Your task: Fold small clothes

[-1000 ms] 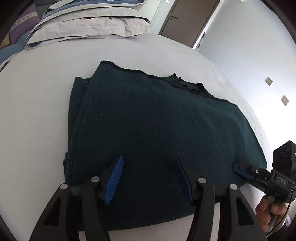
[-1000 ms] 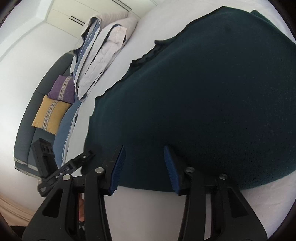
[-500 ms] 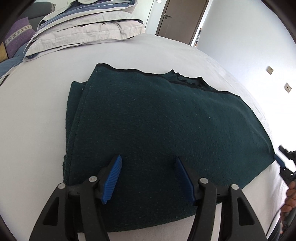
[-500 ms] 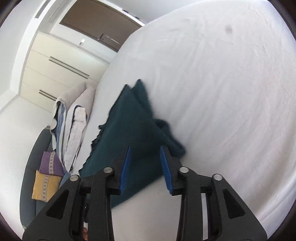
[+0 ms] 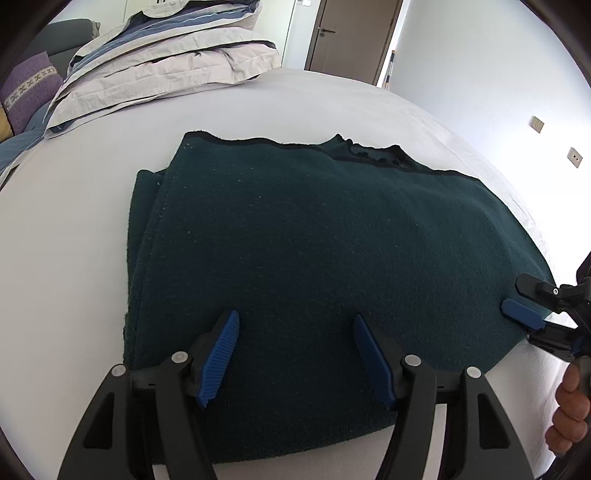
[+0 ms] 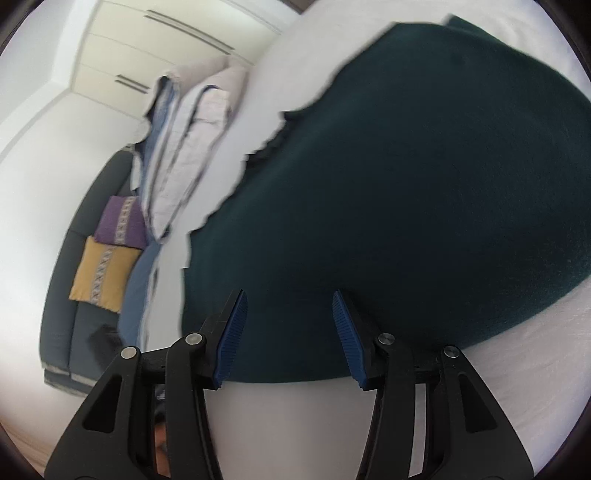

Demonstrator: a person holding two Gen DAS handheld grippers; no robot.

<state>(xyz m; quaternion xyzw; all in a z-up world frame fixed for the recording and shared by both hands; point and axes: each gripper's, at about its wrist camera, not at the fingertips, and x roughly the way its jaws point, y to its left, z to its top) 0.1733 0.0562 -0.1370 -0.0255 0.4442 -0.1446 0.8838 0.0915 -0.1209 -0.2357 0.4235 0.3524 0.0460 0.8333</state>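
Observation:
A dark green knitted garment (image 5: pixel 314 258) lies folded flat on the white bed (image 5: pixel 74 240); it also fills the right wrist view (image 6: pixel 424 184). My left gripper (image 5: pixel 293 325) is open, its blue pads over the garment's near edge. My right gripper (image 6: pixel 288 299) is open, its tips over the garment's near edge with nothing between the pads. The right gripper also shows at the right edge of the left wrist view (image 5: pixel 528 302), at the garment's right corner.
Folded grey and blue bedding (image 5: pixel 159 59) is stacked at the far left of the bed. A dark sofa with purple (image 6: pixel 122 221) and yellow (image 6: pixel 101 273) cushions stands beyond. A brown door (image 5: pixel 351 33) is at the back.
The right gripper swung away from the garment half a second ago and has now come back to its near edge. The left gripper stayed open and barely moved.

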